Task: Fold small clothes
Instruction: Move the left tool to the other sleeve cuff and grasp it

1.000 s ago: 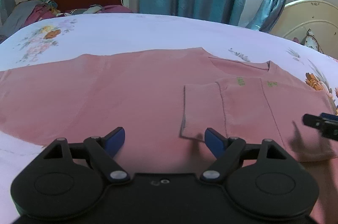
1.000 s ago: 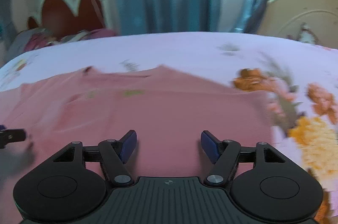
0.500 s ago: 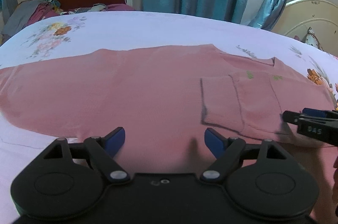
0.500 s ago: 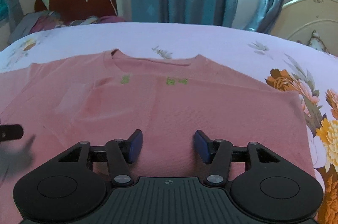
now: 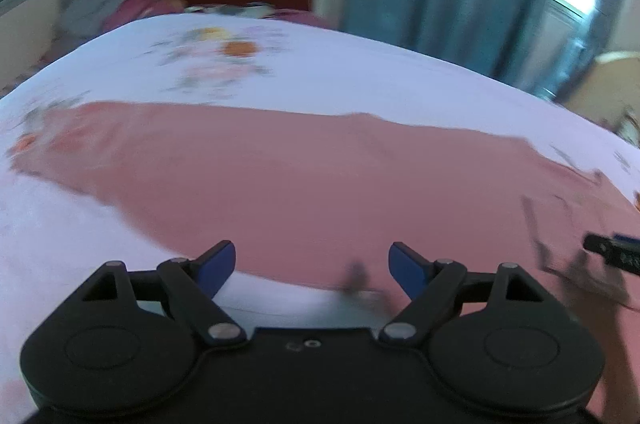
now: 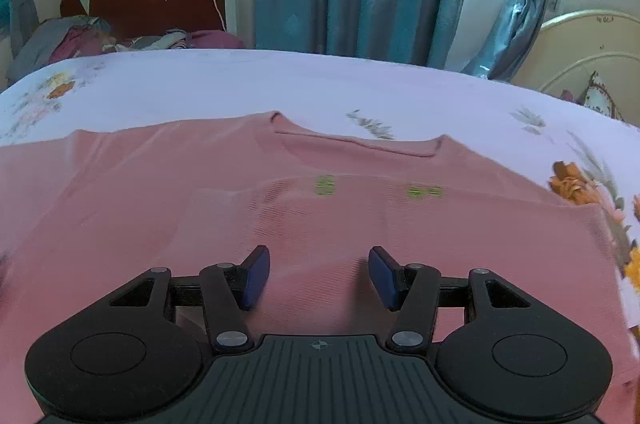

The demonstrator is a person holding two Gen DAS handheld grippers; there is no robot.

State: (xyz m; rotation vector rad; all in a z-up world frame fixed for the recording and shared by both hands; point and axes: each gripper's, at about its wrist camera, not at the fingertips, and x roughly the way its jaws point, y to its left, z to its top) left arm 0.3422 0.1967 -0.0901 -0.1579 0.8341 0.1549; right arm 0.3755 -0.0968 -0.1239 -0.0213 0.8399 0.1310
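In the left wrist view, blurred, our left tongs [image 5: 310, 262] hang released over the near edge of the pink top [image 5: 320, 184], which lies spread flat on the bed [image 5: 360, 76]; the long sleeve runs off to the left. In the right wrist view, our right tongs [image 6: 319, 274] stand released and empty above the top's chest, neckline away from us. We judge the sleeve needs folding: take its cuff squarely, lift low, lay it across without dragging the body.

Matt ribbed-knit pink shirt [image 6: 320, 224], smooth cotton floral bedsheet [image 6: 280, 84], matt black plastic tongs [image 6: 318, 274]
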